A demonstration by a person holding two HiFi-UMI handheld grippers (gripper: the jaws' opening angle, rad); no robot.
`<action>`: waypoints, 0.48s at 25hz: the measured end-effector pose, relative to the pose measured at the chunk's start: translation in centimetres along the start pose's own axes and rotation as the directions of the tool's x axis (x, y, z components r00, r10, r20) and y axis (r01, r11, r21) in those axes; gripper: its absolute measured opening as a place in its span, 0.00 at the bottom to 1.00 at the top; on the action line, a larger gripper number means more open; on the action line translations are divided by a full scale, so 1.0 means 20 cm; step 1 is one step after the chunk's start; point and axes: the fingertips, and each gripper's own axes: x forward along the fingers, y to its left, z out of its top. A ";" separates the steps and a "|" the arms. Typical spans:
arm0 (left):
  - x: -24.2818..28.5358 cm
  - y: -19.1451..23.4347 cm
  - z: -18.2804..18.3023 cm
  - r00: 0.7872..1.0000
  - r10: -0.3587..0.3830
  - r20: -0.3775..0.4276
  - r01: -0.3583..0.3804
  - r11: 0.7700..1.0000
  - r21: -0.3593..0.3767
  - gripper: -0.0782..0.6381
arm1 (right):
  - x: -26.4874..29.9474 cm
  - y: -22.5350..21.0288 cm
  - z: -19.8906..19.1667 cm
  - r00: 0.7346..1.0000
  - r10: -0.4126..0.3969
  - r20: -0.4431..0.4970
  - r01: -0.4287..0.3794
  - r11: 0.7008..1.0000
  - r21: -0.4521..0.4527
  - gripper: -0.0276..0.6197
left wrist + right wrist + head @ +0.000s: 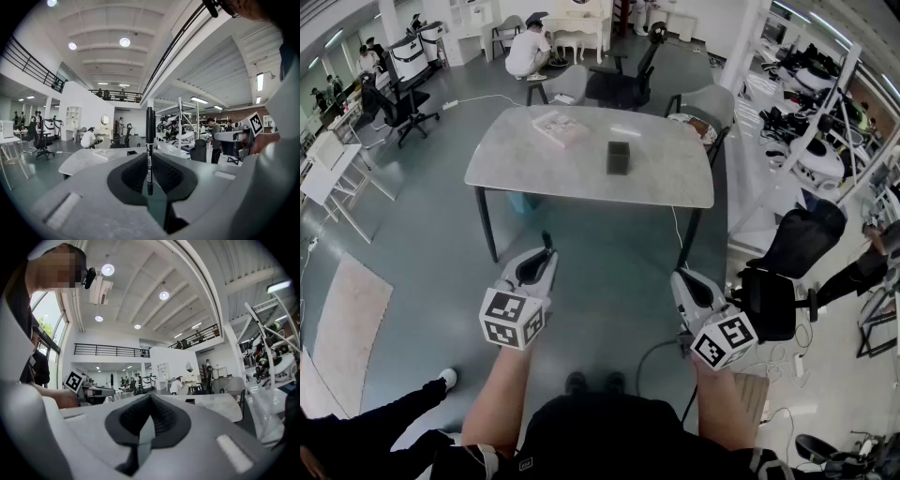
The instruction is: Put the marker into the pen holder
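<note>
Left gripper (149,161) clamped low on marker (149,131), held upright, well apart from pen holder (619,157) on table (675,183). Right gripper (146,401) jaws together, empty. Marker likely light, stiff, slick; mid-barrel hold safest.

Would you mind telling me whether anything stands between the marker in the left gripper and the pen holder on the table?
Nothing visible does. The left gripper is shut on the marker, with only bare floor up to the table. The pen holder stands alone; the book lies off to its left.
</note>
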 end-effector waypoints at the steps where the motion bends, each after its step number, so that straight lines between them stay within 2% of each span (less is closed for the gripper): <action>1: 0.02 -0.01 -0.01 1.000 -0.002 -0.004 0.002 1.000 0.002 0.17 | 0.00 -0.02 0.00 1.000 0.002 0.002 -0.002 1.000 0.000 0.05; 12: 0.14 -0.29 -0.05 0.999 -0.023 -0.042 0.024 0.999 0.025 0.17 | -0.12 -0.15 0.00 0.999 0.041 0.018 -0.042 0.998 0.038 0.05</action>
